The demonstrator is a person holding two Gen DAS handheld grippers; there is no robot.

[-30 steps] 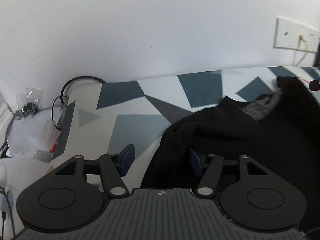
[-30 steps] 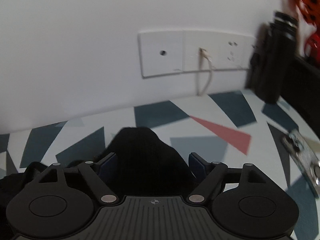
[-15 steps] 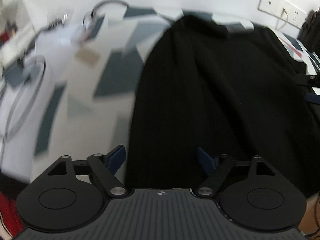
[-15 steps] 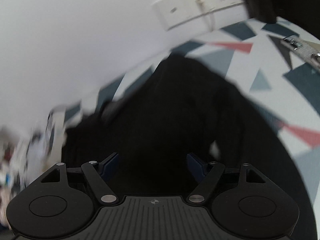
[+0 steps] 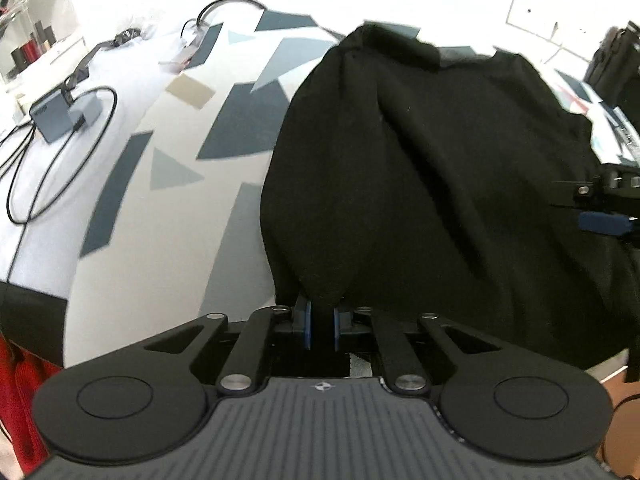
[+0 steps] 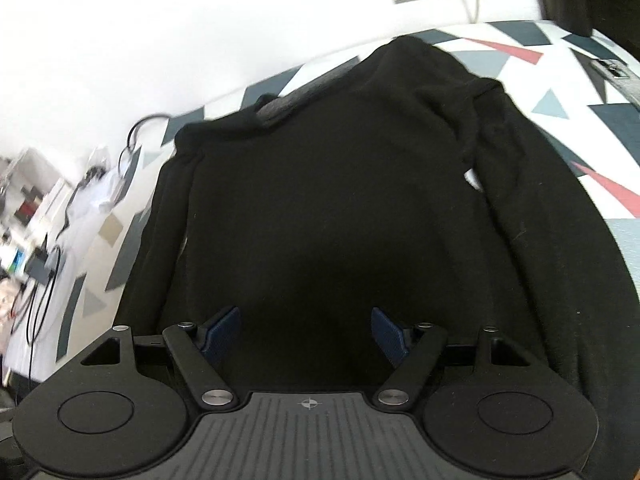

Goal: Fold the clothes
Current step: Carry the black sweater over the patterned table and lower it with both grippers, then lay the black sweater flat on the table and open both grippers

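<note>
Left gripper (image 5: 320,326) is closing, pads pinching the sweater's (image 5: 420,168) near hem. Right gripper (image 6: 306,330) is hanging wide open over the sweater (image 6: 340,208), gripping nothing. Sweater is lying flat on the patterned tabletop (image 5: 168,216), collar toward the far edge.

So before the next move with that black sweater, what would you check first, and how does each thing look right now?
1. Left tool has cloth: ok. Its jaws are closing with a pinch of the black sweater hem between the pads.
2. Right tool has cloth: not ok. Its jaws stand open over the sweater, pads pressing on nothing.
3. Sweater spread flat on the patterned tabletop: ok, mostly; some folds near the collar.
4. Sleeves lying alongside the body: ok in the right wrist view.
5. Cables at the left clear of the sweater: ok.
</note>
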